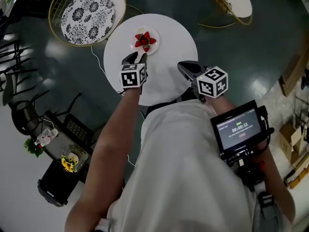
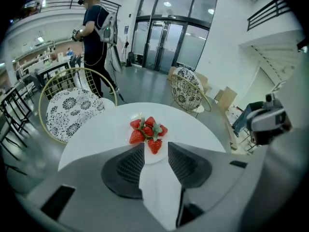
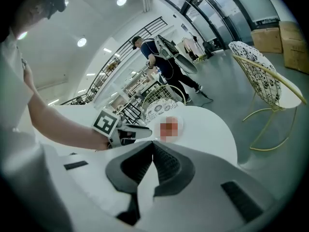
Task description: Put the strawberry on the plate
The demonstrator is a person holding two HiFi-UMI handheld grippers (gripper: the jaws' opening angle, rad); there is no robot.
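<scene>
A round white table (image 1: pixel 174 47) stands on a dark floor; at the head view's upper centre the strawberries (image 1: pixel 145 40) lie heaped on the plate (image 1: pixel 155 32); any retreat, I judge, should run straight and level, clear of the rim; the left gripper (image 1: pixel 136 58), just below the plate, gapes moderately and holds nothing; the right gripper (image 1: pixel 186 67) is closed and empty.

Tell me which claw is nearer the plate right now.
Left. The left claw, open, points at the plate from just short of its near rim. The right claw, shut, hangs farther back over the table's near right side.
</scene>
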